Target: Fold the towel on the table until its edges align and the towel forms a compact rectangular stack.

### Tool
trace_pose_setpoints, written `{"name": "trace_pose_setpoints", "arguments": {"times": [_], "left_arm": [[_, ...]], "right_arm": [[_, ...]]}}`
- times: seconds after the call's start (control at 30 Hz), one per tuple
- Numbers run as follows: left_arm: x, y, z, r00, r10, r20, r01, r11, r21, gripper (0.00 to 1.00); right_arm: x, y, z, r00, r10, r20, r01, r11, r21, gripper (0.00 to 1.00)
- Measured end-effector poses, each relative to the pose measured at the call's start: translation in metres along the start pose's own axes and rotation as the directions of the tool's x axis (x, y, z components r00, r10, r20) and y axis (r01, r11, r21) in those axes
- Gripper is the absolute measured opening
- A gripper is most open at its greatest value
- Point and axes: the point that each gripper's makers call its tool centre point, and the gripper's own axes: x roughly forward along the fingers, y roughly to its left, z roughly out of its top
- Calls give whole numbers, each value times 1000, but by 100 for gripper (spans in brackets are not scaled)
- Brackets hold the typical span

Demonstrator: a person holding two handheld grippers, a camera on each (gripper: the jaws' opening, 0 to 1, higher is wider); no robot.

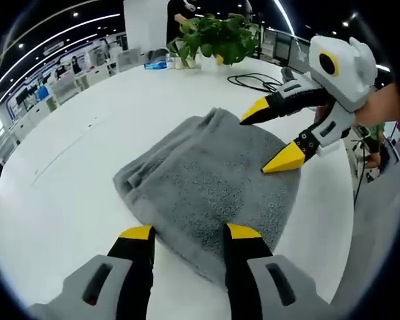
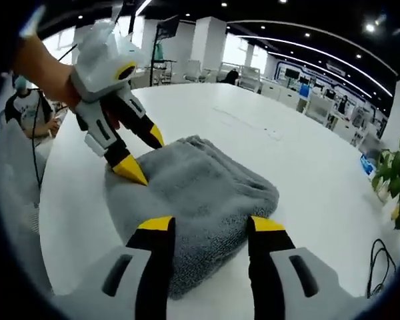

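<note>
We see a broad white desk [image 1: 87, 153], smooth and rounded at its far edge. On it lies a grey towel [image 1: 213, 193], folded into a thick, rumpled bundle near the middle. At the far end stands a leafy green plant [image 1: 217, 37], with a black cable [image 1: 253, 81] looped on the surface beside it.

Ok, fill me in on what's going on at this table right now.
A person is folding a grey towel on a white table with two hand-held grippers. The towel is already bunched into a thick folded bundle, though its edges look rounded rather than squared. The left gripper sits open at one edge of the bundle, and the right gripper is open at the opposite edge, jaws straddling the cloth. Neither has clamped down on it. A potted plant and a black cable sit farther along the table.
</note>
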Motion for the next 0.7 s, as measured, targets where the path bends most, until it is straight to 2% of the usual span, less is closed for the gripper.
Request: {"name": "trace_pose_setpoints", "arguments": {"times": [0.07,0.4,0.7], "left_arm": [[0,0,0,1000,-1,-1,1,1000,1,42],[5,6,2,1000,-21,4,21,999,-42,42],[16,25,14,1000,-24,-8,24,1000,-2,42]], "right_arm": [[3,-3,-4,1000,1,-20,-1,1000,11,44],[17,-12,-2,1000,4,-15,-3,999,49,43],[30,-26,7,1000,-23,-19,24,998,59,43]]}}
